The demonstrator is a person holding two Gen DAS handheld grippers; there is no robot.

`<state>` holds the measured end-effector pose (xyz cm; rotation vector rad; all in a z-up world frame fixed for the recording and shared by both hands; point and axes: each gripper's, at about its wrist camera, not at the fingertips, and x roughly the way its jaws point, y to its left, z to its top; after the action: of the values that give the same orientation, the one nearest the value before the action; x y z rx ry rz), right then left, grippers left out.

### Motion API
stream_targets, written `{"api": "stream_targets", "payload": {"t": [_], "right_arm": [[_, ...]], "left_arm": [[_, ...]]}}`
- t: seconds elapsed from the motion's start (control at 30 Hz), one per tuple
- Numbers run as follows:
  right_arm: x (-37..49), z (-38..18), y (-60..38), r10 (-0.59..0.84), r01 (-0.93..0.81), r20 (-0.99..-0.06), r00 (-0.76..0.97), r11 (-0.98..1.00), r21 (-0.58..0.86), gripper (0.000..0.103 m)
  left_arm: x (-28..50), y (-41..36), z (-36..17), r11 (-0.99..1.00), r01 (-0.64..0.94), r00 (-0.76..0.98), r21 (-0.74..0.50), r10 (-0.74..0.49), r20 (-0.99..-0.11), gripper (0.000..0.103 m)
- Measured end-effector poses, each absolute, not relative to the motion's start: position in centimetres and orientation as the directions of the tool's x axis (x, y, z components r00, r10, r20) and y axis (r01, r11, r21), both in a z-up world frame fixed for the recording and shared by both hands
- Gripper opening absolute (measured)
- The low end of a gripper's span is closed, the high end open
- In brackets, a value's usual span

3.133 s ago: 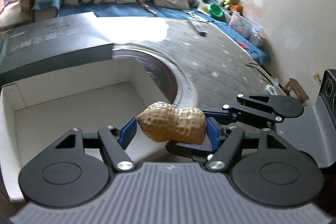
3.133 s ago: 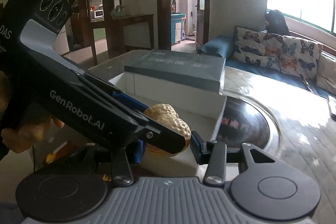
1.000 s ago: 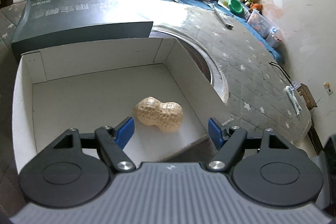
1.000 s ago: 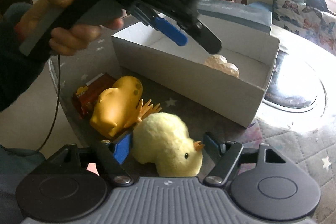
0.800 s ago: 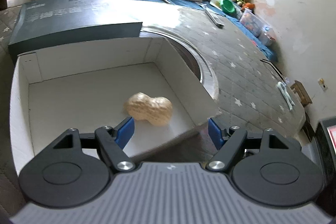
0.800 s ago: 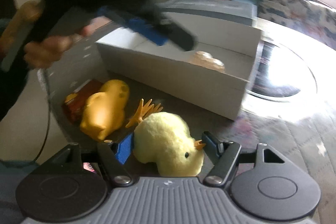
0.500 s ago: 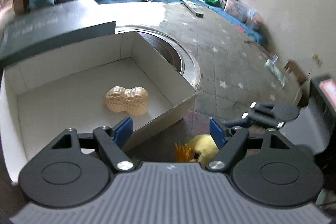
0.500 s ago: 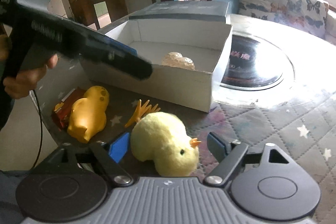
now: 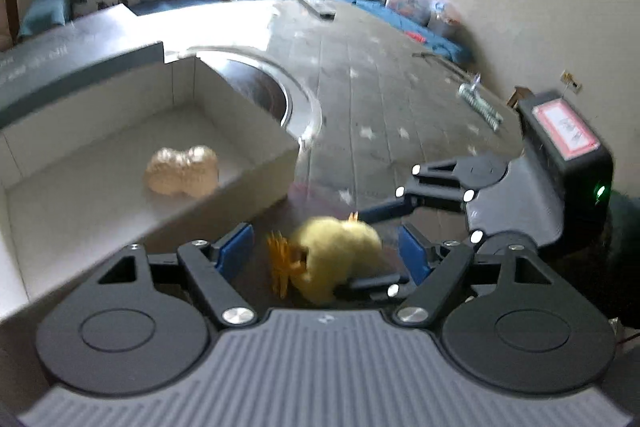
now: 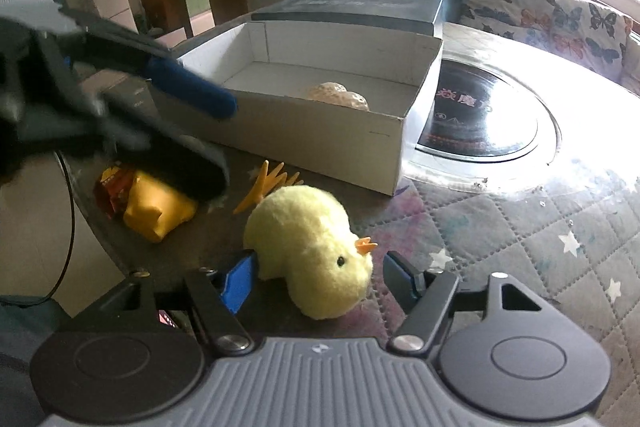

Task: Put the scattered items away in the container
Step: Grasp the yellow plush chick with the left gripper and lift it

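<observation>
Both grippers now spread wide and empty, peanut dropped off, chick next.

Largest first: the white box (image 10: 320,131) sits far left on the quilted table (image 10: 540,227), and the peanut toy (image 9: 182,171) that my left gripper (image 9: 326,253) carried a few seconds ago now lies on its floor, so one item is done. I have swung the left gripper out of the box and low over the near table edge, jaws apart with nothing between them. My right gripper (image 10: 318,285), also fully parted, brackets the fluffy yellow chick (image 10: 310,247) without visibly pinching it. The yellow duck toy (image 10: 158,207) and red packet (image 10: 114,187) wait at near left, outside the box.
</observation>
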<state>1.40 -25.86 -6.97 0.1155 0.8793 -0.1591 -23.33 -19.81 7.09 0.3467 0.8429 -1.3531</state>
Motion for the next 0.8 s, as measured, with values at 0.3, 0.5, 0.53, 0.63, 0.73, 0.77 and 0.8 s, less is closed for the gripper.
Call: {"api": "stream_targets", "payload": {"t": [0.3,0.5,0.53,0.63,0.73,0.77,0.8], "right_arm": [[1.7,-7.1,-25.8,-0.072,0.181,-0.772,0.632,0.982,0.057,0.06],[1.8,-7.3,-25.9,-0.071,0.188,-0.771,0.633,0.98,0.064,0.06],[1.7,-7.3,-25.9,-0.073,0.192,-0.771,0.633,0.979,0.065,0.06],[1.7,-7.3,-26.0,-0.075,0.203,-0.771,0.633,0.977,0.072,0.059],[1.6,-7.1,-25.8,-0.083,0.203,-0.77,0.632,0.977,0.061,0.058],[1.6,-7.0,-25.7,-0.086,0.203,-0.77,0.632,0.978,0.058,0.058],[1.5,-6.8,-25.6,-0.087,0.2,-0.769,0.634,0.978,0.054,0.058]], "left_arm": [[-22.3,-21.6,3.8,0.259,0.919,-0.05,-0.297,-0.671,-0.74,0.077],[-21.2,-22.2,2.1,0.276,0.886,-0.108,-0.373,-0.66,-0.744,0.067],[-21.2,-22.2,2.1,0.274,0.885,-0.11,-0.377,-0.663,-0.741,0.066],[-21.4,-22.0,2.2,0.271,0.89,-0.1,-0.366,-0.669,-0.737,0.064],[-21.6,-21.8,2.9,0.273,0.892,-0.091,-0.361,-0.673,-0.734,0.061],[-21.7,-21.7,3.2,0.273,0.893,-0.087,-0.359,-0.676,-0.732,0.06],[-21.7,-21.5,3.5,0.273,0.893,-0.084,-0.357,-0.679,-0.729,0.06]]}}
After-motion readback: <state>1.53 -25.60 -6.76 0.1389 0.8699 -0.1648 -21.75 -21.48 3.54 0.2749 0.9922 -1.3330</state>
